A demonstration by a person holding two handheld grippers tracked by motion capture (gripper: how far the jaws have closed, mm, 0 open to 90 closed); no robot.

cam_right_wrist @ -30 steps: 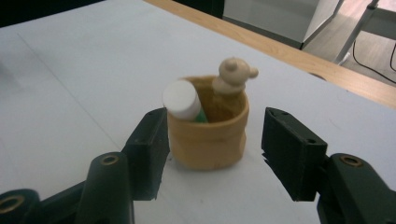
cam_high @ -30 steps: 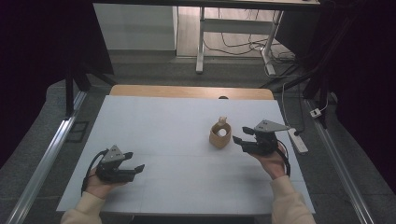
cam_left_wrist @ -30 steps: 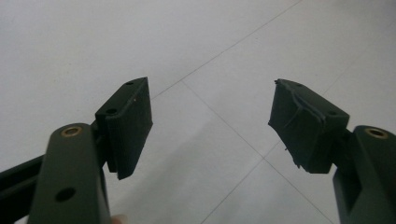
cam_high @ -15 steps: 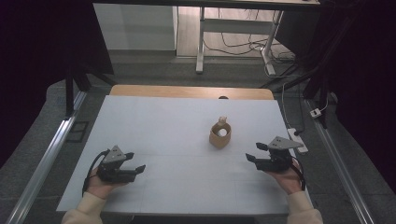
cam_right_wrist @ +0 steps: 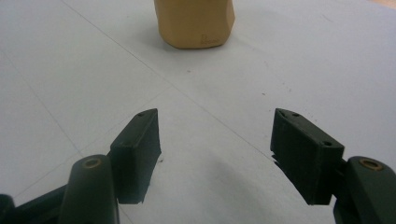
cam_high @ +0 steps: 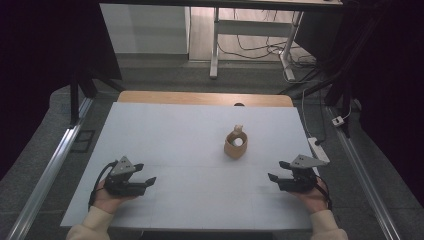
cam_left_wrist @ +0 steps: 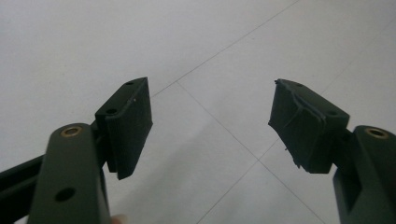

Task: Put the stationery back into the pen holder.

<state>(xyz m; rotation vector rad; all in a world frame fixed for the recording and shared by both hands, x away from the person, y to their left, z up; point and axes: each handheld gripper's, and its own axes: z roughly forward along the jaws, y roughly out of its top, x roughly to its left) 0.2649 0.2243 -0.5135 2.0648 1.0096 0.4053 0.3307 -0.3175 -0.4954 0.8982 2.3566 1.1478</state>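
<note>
Both grippers are held open, empty. Cup is set upright mid-table; nothing is left gripped.

Three cameras: one fixed overhead, one riding each gripper.

High view: mounted above the near edge of the white table, facing forward and down, far enough back to take in the whole tabletop, both hands and the floor beyond. Left gripper view: carried on the left gripper, close above the tabletop, looking along parted jaws at bare white surface with thin seam lines. Right gripper view: carried on the right gripper, equally low and close, aimed across the table at the tan cup. Shared between high and right gripper views: the tan cup and the surface before it.
</note>
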